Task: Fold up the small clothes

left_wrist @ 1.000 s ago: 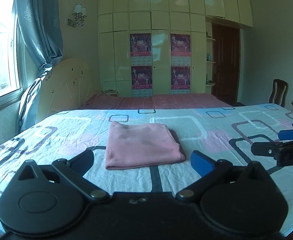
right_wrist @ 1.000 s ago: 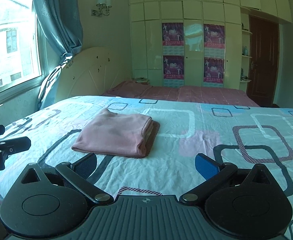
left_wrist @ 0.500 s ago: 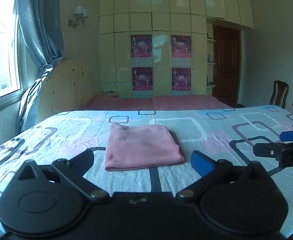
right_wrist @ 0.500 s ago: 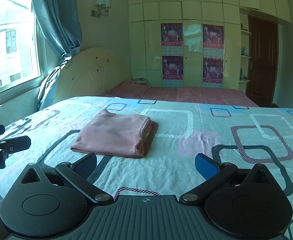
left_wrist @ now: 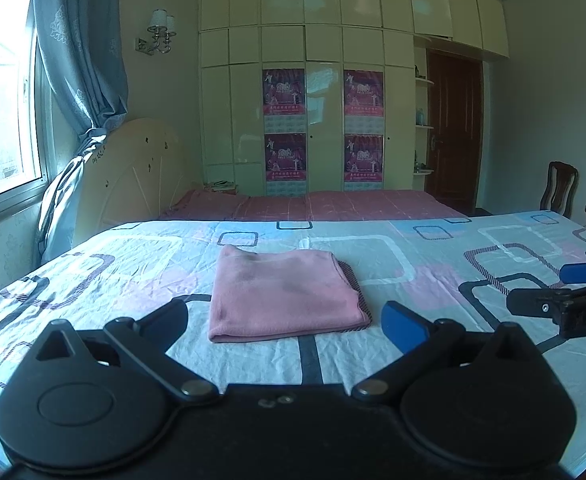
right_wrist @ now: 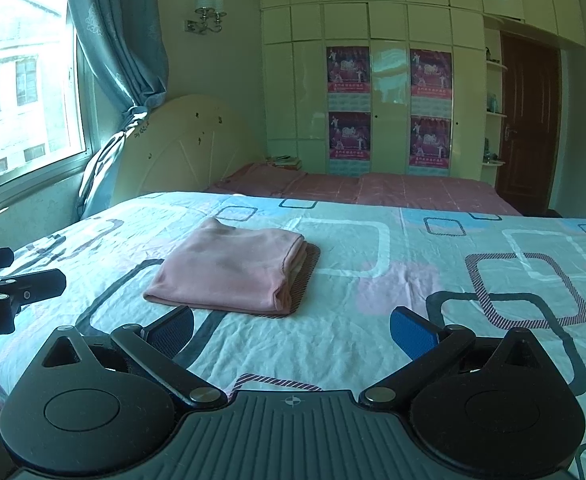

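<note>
A pink garment (left_wrist: 283, 294) lies folded into a neat rectangle on the patterned bed sheet (left_wrist: 413, 272). It also shows in the right wrist view (right_wrist: 233, 268), with its layered edges on the right side. My left gripper (left_wrist: 289, 326) is open and empty, held just short of the garment's near edge. My right gripper (right_wrist: 293, 330) is open and empty, to the right of the garment and nearer than it. Each gripper shows at the edge of the other's view: the right one (left_wrist: 565, 300) and the left one (right_wrist: 9, 280).
The bed (right_wrist: 473, 288) fills the lower half of both views. A headboard (left_wrist: 133, 172) and curtain (left_wrist: 81, 60) stand at the left, a wardrobe (left_wrist: 325, 100) at the back, a door (left_wrist: 455, 132) and a chair (left_wrist: 559, 192) at the right.
Both grippers have drifted very slightly; the garment sits a touch higher in the left view. Nothing was grasped or released.
</note>
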The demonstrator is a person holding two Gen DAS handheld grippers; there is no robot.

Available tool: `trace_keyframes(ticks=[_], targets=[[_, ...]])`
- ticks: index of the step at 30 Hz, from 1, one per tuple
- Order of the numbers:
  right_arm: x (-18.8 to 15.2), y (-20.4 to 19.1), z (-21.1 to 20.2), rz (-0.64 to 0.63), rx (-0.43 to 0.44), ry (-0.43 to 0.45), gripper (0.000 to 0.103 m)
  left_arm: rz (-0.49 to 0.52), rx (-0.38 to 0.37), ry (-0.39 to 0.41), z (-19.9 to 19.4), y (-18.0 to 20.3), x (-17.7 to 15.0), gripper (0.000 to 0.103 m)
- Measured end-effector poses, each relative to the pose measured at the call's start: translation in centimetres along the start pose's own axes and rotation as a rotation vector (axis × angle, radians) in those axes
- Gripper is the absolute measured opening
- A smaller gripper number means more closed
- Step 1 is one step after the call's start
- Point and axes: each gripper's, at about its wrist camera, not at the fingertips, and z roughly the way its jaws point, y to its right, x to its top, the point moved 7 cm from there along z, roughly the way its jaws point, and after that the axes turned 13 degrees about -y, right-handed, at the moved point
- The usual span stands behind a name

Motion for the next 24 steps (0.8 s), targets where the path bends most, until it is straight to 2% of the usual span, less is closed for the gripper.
trace_keyframes(ticks=[24], targets=[[0.17, 0.73, -0.09, -0.01, 0.011, 0.004, 0.103, -0.003, 0.011, 0.003, -0.19, -0.07, 0.23, 0.102]])
